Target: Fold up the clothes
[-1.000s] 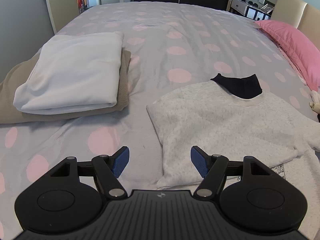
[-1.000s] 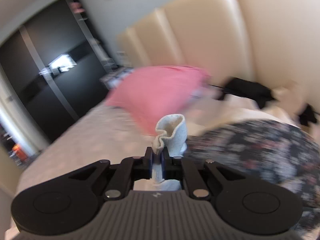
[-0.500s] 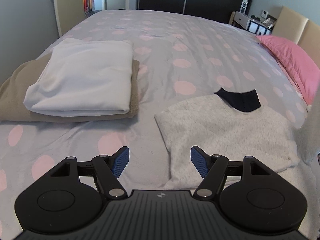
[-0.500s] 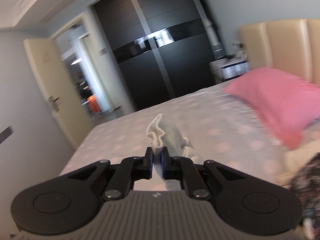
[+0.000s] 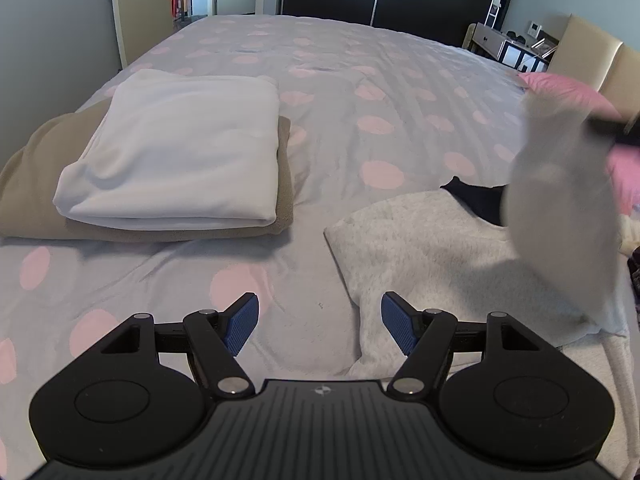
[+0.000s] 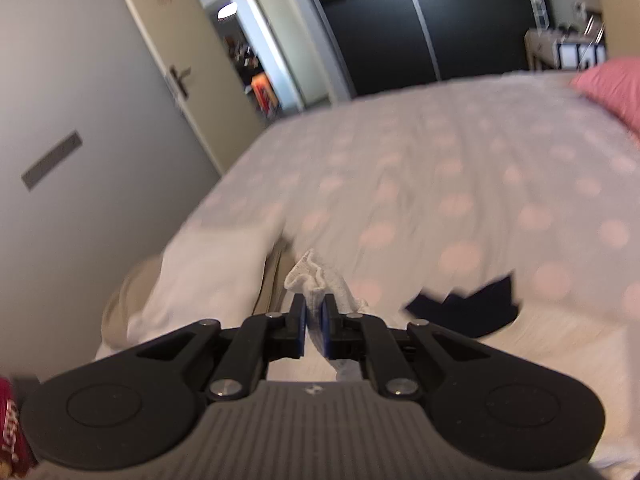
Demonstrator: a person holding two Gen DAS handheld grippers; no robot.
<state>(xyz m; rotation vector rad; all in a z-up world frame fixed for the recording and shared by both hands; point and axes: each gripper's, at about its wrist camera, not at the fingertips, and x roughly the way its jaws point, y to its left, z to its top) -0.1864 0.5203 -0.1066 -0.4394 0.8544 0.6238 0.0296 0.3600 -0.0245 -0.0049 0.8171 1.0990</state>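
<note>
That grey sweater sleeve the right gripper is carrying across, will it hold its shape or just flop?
Probably flop: the sleeve bunches and folds above the right gripper. In the left view it hangs limp over the sweater, so it likely drapes wherever dropped.

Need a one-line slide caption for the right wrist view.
Right hand-held gripper shut on a grey sweater sleeve, above the polka-dot bed near the folded stack.

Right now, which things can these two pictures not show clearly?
- Sleeve cuff: left wrist view, motion-blurred, hides the sweater's right side.
- Dark garment: mostly hidden under the sweater collar.
- Beige garment: largely covered by the folded white garment.
- Right gripper: clamps the cuff.
</note>
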